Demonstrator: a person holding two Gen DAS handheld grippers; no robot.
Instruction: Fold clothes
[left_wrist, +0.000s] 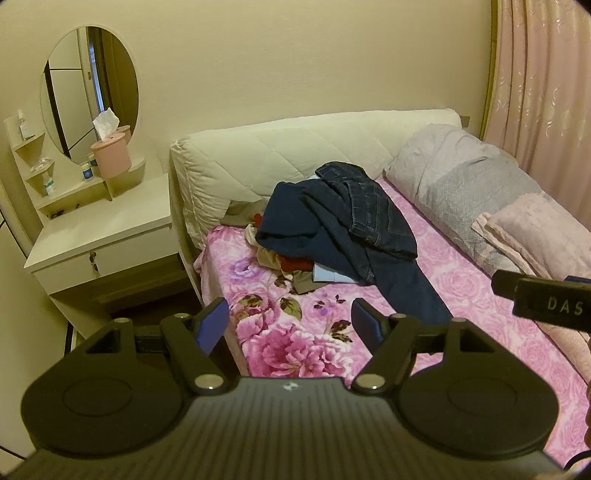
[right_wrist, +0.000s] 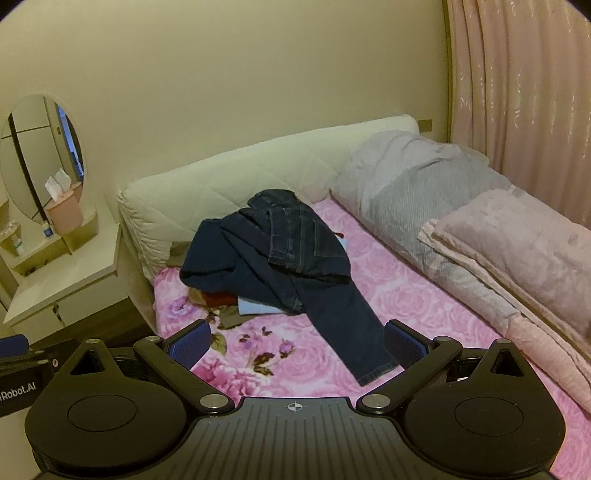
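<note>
the bed (left_wrist: 461, 295) with its pink floral cover filled both views, a quilted cream headboard (left_wrist: 295, 147) at the far end. along its right side lay a rolled grey duvet (right_wrist: 417, 192) with a folded pink blanket (right_wrist: 517, 236) on top; the right wrist view showed the blanket at full length, while the left wrist view caught only its near end. a heap of clothes (left_wrist: 332, 229) sat near the headboard, dark jeans (right_wrist: 295, 236) on top with one leg (right_wrist: 351, 332) trailing down the cover toward the cameras; its hem showed only in the right wrist view, lying just beside that tool's right finger. red, beige and light blue garments peeked out beneath. a white dressing worktop (left_wrist: 107, 225) with an oval mirror (left_wrist: 88, 92) and a pink tissue holder (left_wrist: 110, 158) stood left of the bed, seen far more fully from the left wrist. the left tool (left_wrist: 290, 325) hovered released, fingers spread wide and empty, over the cover's near corner. the right tool (right_wrist: 297, 343) was likewise spread and empty above the cover, its body edging into the left view at far right
</note>
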